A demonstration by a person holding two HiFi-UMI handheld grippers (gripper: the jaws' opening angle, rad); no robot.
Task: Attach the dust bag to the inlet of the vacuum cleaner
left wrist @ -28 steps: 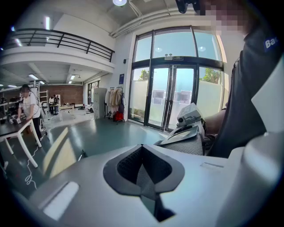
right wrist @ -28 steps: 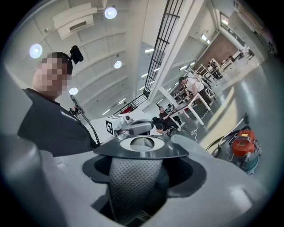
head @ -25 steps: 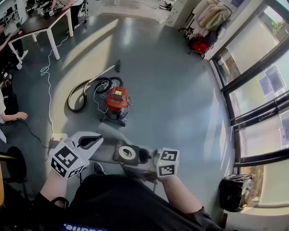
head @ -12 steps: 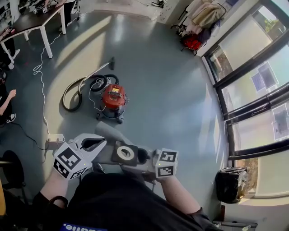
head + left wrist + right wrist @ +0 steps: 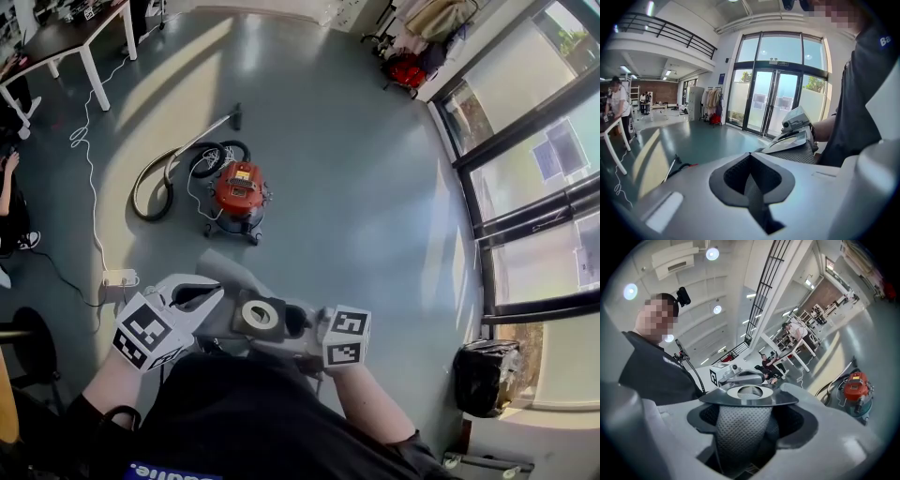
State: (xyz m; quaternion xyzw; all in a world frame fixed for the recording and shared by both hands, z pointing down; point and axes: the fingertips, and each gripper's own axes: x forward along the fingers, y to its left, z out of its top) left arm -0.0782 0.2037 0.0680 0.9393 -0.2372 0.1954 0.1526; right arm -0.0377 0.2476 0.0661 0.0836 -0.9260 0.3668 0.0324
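Item, dust bag [image 5: 261, 316]: grey mesh cloth under a flat dark collar with a white-ringed hole. I held it out in front of my chest, well apart from the vacuum cleaner [image 5: 239, 192].

Item, right gripper [image 5: 751, 398]: jaws spread wide and clamped on the bag's cloth just below the collar, which lay across their tops.

Item, left gripper [image 5: 750, 155]: just beside the bag, jaws drawn in to a narrow slit. Whether the meshed grey in that slit was pad or cloth I could not tell.

Item, vacuum cleaner: red canister on a dark wheeled base, standing on the floor [image 5: 356, 216] ahead of me. Its hose [image 5: 136, 192] lay curled on the floor at its left.

Floor: grey-green, smooth and glossy, crossed by broad bands of sunlight.

Fittings: a white power strip [image 5: 119, 277] lay on the floor on my left. A white cord [image 5: 91, 141] ran from it toward a dark-topped table [image 5: 56, 42] with white legs in the far left corner. A tall glazed wall [image 5: 534, 150] with dark frames ran along the right, and a black bin bag [image 5: 487, 375] sat at its foot.
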